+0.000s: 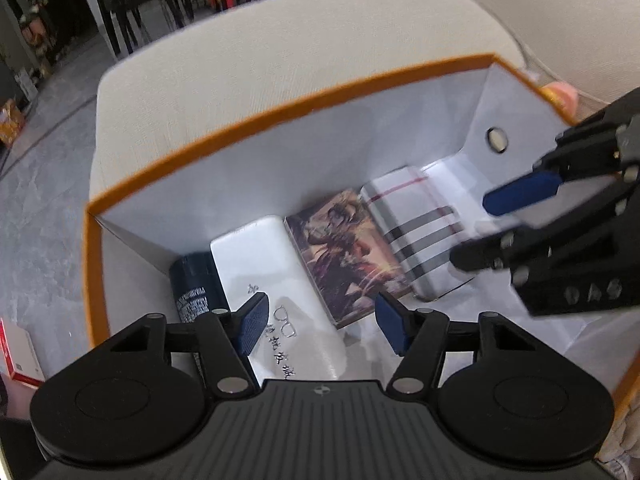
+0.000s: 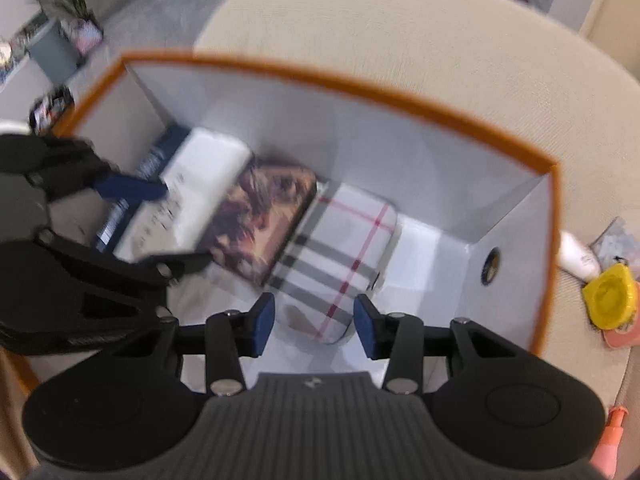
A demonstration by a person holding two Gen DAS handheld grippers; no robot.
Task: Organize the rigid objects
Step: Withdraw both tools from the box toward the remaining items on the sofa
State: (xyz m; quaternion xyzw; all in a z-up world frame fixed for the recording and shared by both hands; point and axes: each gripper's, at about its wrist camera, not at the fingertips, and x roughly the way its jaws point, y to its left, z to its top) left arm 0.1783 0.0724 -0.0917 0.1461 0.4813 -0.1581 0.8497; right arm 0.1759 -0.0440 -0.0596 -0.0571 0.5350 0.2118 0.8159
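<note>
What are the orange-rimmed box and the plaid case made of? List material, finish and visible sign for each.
Orange-rimmed box: probably stiff paperboard, matte white inside; thin straight walls and folded corner creases suggest it.
Plaid case: probably a hard shell under printed fabric or faux leather, with a slight sheen; rounded corners hold their shape. The blur leaves the covering uncertain.

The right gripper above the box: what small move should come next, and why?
Probably lift the right gripper out of the box toward the yellow thing outside. Its jaws stand open and empty above the plaid case, which lies in the row already.
</note>
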